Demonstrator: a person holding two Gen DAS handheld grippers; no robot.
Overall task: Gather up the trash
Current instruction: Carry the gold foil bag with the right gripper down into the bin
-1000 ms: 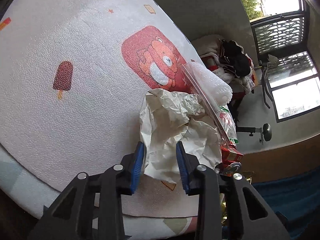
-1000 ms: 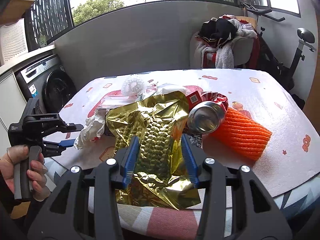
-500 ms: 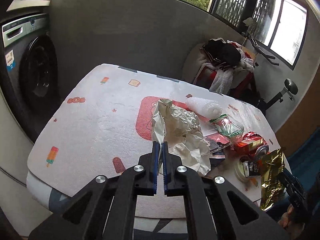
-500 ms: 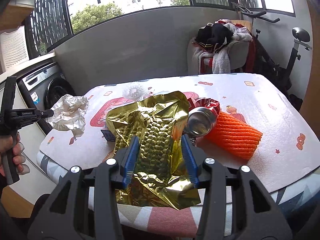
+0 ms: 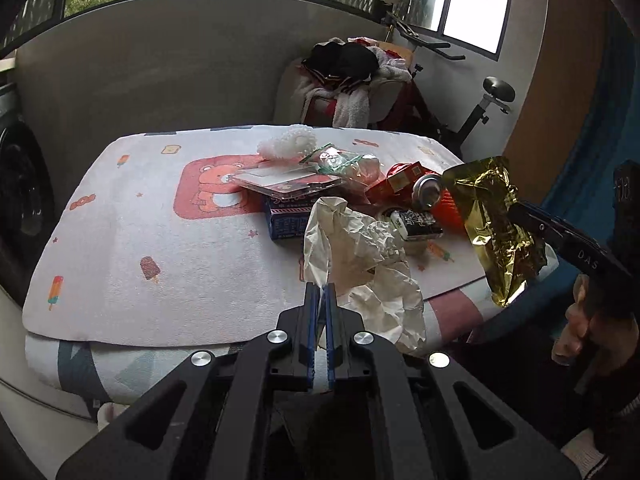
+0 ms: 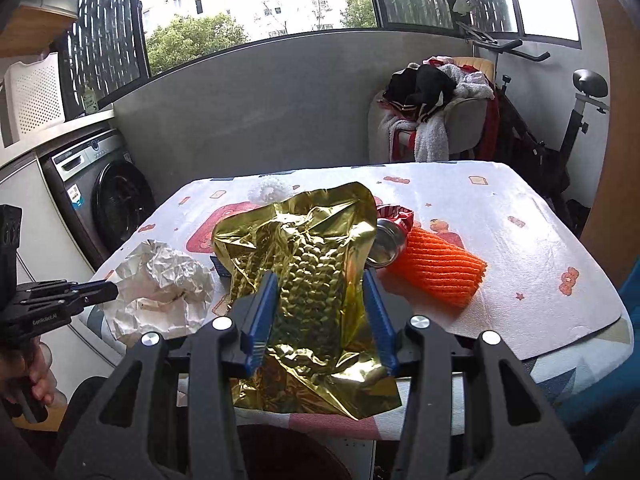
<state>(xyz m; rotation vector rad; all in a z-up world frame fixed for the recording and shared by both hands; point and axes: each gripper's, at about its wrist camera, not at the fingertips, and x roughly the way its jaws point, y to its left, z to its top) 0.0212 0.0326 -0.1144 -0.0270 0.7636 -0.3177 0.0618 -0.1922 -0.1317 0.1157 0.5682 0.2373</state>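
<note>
My left gripper (image 5: 320,292) is shut on an edge of a crumpled white paper (image 5: 360,256), which hangs above the near edge of the table. From the right wrist view the left gripper (image 6: 100,292) and the paper (image 6: 164,288) appear at the left. My right gripper (image 6: 320,280) is shut on a crinkled gold foil bag (image 6: 312,248), held up over the table's front edge. In the left wrist view the gold bag (image 5: 492,220) hangs from the right gripper (image 5: 520,210) at the right.
On the white printed mat (image 5: 120,240) lie a metal can (image 5: 426,190), an orange foam net (image 6: 440,268), a blue carton (image 5: 286,220), a clear plastic box (image 5: 288,180) and a white foam net (image 5: 286,142). A washing machine (image 6: 108,200) stands left; a clothes-piled chair (image 6: 436,112) stands behind.
The left gripper shut on the white paper, rolled upright and lifted it off the mat, back toward the near edge. The right gripper drew back and a little up with the gold bag.
</note>
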